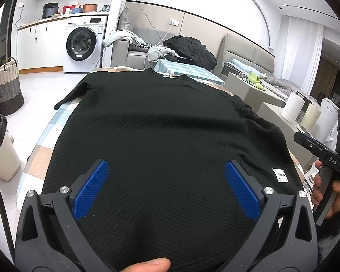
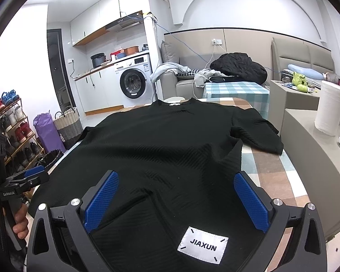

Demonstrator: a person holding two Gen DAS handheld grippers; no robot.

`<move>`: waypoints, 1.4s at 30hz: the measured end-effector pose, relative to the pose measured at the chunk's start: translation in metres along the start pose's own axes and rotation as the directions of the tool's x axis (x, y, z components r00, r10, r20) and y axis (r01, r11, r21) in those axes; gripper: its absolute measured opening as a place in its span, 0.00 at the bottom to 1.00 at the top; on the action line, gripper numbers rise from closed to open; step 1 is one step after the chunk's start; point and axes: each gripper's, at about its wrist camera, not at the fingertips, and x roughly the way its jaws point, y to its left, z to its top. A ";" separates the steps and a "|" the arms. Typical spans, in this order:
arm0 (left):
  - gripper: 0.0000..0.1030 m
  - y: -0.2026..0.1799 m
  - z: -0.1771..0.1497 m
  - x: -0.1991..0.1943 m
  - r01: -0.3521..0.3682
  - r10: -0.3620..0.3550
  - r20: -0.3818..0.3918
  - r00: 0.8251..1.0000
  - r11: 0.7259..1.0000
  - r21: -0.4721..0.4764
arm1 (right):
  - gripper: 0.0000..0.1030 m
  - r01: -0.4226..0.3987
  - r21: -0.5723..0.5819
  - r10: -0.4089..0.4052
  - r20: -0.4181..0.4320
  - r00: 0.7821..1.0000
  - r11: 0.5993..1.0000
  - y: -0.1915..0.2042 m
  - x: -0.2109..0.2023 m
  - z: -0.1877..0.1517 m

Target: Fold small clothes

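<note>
A black shirt [image 1: 161, 124] is laid flat, hem nearest, on a table [image 2: 267, 176] covered by a checked cloth, neck pointed away toward the washing machine [image 1: 82, 45] and sofa [image 2: 181, 83]. The left tool [image 1: 166, 176] is held over the near hem with its blue pads [image 1: 90, 189] spread wide apart, nothing clamped between them; a thumb [image 1: 147, 265] is seen at the bottom edge. The right tool [image 2: 176, 188] is likewise held wide apart just above the hem corner bearing the white label [image 2: 202, 246], and one short sleeve [image 2: 256, 131] is seen spread out on the table at the right.
</note>
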 end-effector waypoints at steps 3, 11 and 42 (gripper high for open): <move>0.99 0.000 0.000 -0.001 -0.001 0.001 0.001 1.000 1.000 0.003 | 1.00 -0.001 0.001 0.001 0.001 1.000 1.000 0.000 0.000 0.000; 0.99 0.000 0.000 0.000 -0.002 0.002 0.002 1.000 1.000 0.004 | 1.00 0.000 0.001 0.000 0.002 1.000 1.000 0.000 0.001 0.001; 0.99 0.009 0.000 0.005 -0.003 0.003 -0.002 1.000 1.000 -0.012 | 1.00 -0.010 0.000 0.010 -0.011 1.000 1.000 0.001 0.005 -0.002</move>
